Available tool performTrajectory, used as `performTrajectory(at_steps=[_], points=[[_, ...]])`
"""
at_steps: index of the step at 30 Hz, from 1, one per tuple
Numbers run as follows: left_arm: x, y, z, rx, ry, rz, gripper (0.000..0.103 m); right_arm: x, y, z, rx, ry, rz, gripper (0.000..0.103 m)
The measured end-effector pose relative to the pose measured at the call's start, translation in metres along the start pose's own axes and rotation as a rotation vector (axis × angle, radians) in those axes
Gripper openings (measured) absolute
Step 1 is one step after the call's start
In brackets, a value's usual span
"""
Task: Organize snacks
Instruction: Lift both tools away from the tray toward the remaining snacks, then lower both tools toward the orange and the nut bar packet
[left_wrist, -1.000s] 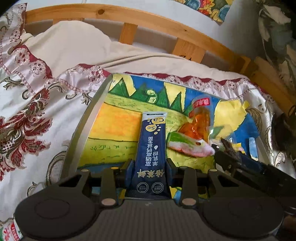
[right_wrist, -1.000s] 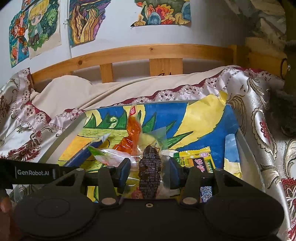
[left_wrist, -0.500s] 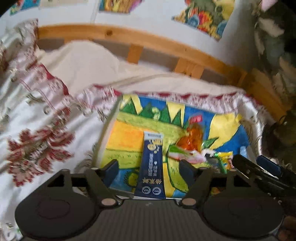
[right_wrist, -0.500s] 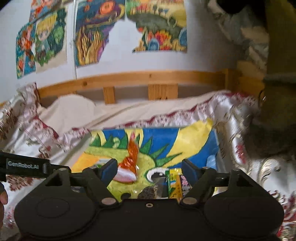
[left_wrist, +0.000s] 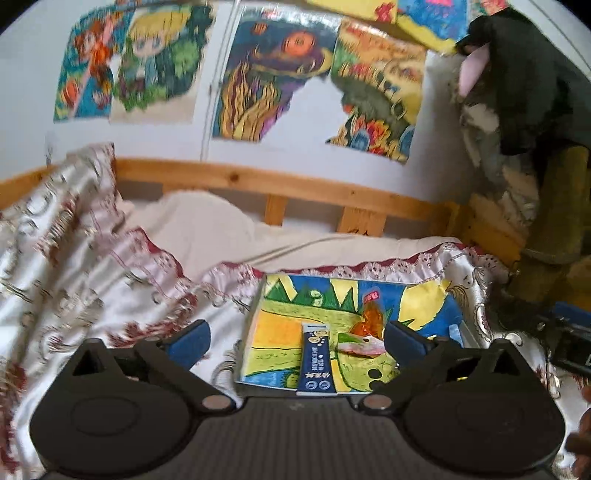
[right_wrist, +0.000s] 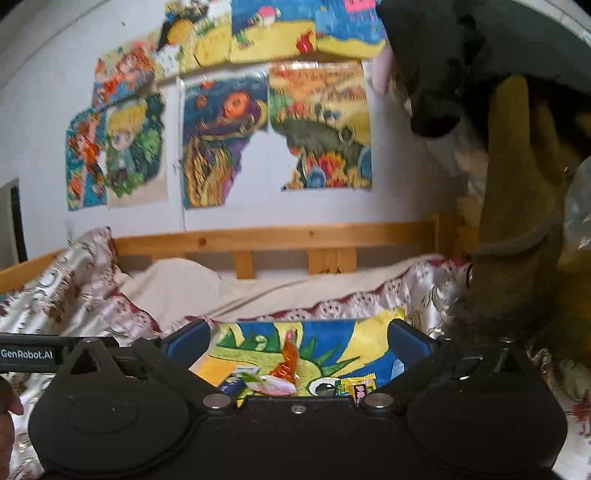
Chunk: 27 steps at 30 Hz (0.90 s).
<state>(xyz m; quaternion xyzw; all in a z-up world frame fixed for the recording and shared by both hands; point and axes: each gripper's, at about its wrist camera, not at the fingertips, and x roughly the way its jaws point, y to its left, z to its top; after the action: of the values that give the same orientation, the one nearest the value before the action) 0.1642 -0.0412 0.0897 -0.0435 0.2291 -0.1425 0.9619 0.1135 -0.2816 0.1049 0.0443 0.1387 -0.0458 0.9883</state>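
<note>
A shallow tray (left_wrist: 252, 332) lined with a bright crayon drawing lies on the bed. In it lie a dark blue sachet (left_wrist: 316, 363), an orange packet (left_wrist: 372, 318) and a pink-and-green packet (left_wrist: 360, 345). My left gripper (left_wrist: 297, 336) hovers above and back from the tray, its jaws opening wide with nothing held. The right wrist view shows the same tray (right_wrist: 332, 338), the blue sachet (right_wrist: 232, 384), the orange packet (right_wrist: 289, 360), the pink packet (right_wrist: 272, 386) and a yellow packet (right_wrist: 360, 386). My right gripper (right_wrist: 297, 341) is likewise raised, jaws opening, empty.
A floral satin quilt (left_wrist: 74, 280) and a cream pillow (left_wrist: 199, 229) cover the bed in front of a wooden rail (left_wrist: 295, 184). Children's drawings (left_wrist: 273, 81) hang on the wall. Dark clothes (left_wrist: 524, 81) hang at the right, close to the tray's corner.
Both grippers let go of their snacks, the blue sachet and a dark brown packet, opened wide, and rose back from the tray. The views tilted up toward the wall.
</note>
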Motion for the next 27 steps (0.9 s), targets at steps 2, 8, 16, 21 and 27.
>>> performTrajectory(at_steps=[2, 8, 16, 21, 27], points=[[-0.018, 0.001, -0.004, 0.016, -0.023, 0.01, 0.102, -0.02, 0.005, -0.001, -0.005, -0.017, 0.009, 0.102], [-0.062, 0.01, -0.024, 0.026, -0.027, 0.026, 0.102, -0.065, 0.02, -0.013, -0.014, -0.021, 0.027, 0.102], [-0.098, 0.02, -0.053, 0.04, 0.027, 0.06, 0.102, -0.106, 0.043, -0.039, -0.042, -0.008, 0.04, 0.102], [-0.111, 0.027, -0.069, 0.041, 0.051, 0.08, 0.102, -0.118, 0.05, -0.059, -0.034, 0.035, 0.044, 0.102], [-0.113, 0.035, -0.085, 0.036, 0.092, 0.102, 0.102, -0.12, 0.054, -0.081, -0.019, 0.09, 0.036, 0.102]])
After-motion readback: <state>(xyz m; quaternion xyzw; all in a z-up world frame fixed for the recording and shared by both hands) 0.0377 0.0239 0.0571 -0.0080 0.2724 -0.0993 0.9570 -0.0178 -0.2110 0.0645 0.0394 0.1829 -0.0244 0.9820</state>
